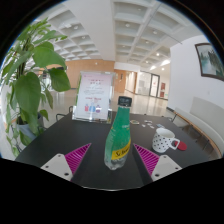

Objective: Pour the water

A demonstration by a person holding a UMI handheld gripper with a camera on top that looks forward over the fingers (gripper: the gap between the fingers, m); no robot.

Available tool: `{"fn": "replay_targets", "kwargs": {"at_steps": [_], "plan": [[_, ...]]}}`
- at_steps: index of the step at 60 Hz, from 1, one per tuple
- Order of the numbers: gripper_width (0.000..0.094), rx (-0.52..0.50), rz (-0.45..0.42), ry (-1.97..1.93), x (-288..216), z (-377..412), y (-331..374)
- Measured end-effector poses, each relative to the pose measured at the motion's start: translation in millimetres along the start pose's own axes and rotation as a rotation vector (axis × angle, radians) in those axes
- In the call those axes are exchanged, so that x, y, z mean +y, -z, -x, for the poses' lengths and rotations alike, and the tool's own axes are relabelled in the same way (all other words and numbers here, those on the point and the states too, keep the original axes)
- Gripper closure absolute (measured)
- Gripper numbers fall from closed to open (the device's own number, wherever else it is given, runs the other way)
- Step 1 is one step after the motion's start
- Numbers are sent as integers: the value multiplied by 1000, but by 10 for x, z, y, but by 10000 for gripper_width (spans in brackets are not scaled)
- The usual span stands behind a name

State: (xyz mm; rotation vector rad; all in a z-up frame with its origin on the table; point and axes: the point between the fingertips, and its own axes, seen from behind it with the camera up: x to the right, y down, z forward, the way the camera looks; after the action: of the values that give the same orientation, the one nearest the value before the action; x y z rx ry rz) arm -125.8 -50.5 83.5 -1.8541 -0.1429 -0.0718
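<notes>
— Start close in: what are the fingers doing?

— Spread wide. The gripper (112,165) holds nothing; its two fingers, pink pads inward, stand apart on either side of the green bottle (119,134), with a clear gap at each side. The bottle stands upright on the dark table (60,150), its foot between the fingertips — so the approach looks lined up for a grasp round the body, I'd judge.

— Cap on?

— A dark cap sits on top, as far as I can tell, which would have to be dealt with before pouring.

— And where would the water go?

— Just to the right of the bottle, a little beyond the right finger, is a white mug (164,141) with red dots, near enough for a short tilt from the bottle — a sensible place for it. I can't see whether it holds anything.

— Farther back?

— A standing sign card (95,98) behind the bottle, a leafy plant (30,80) to the left, then an open hall.
</notes>
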Motion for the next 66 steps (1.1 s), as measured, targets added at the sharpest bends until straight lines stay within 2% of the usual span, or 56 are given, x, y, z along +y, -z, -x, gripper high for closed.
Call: {"fn": "replay_targets", "kwargs": {"at_steps": [6, 12, 14, 17, 18, 23, 35, 47, 54, 62, 66], "plan": [[86, 56, 5, -5, 7, -125, -262], [105, 39, 7, -29, 10, -108, -436], [144, 39, 1, -24, 10, -118, -461], [316, 54, -19, -6, -23, -168, -490], [339, 56, -26, -1, -34, -177, -503], [360, 36, -43, 7, -53, -153, -545], [489, -13, -57, 16, -74, -82, -556], [503, -48, -90, -28, -237, -72, -429], [504, -141, -166, -149, -671, -25, -250], [504, -361, -243, -516, -1274, -50, -79], [505, -477, -252, -749, -1548, -89, -25]]}}
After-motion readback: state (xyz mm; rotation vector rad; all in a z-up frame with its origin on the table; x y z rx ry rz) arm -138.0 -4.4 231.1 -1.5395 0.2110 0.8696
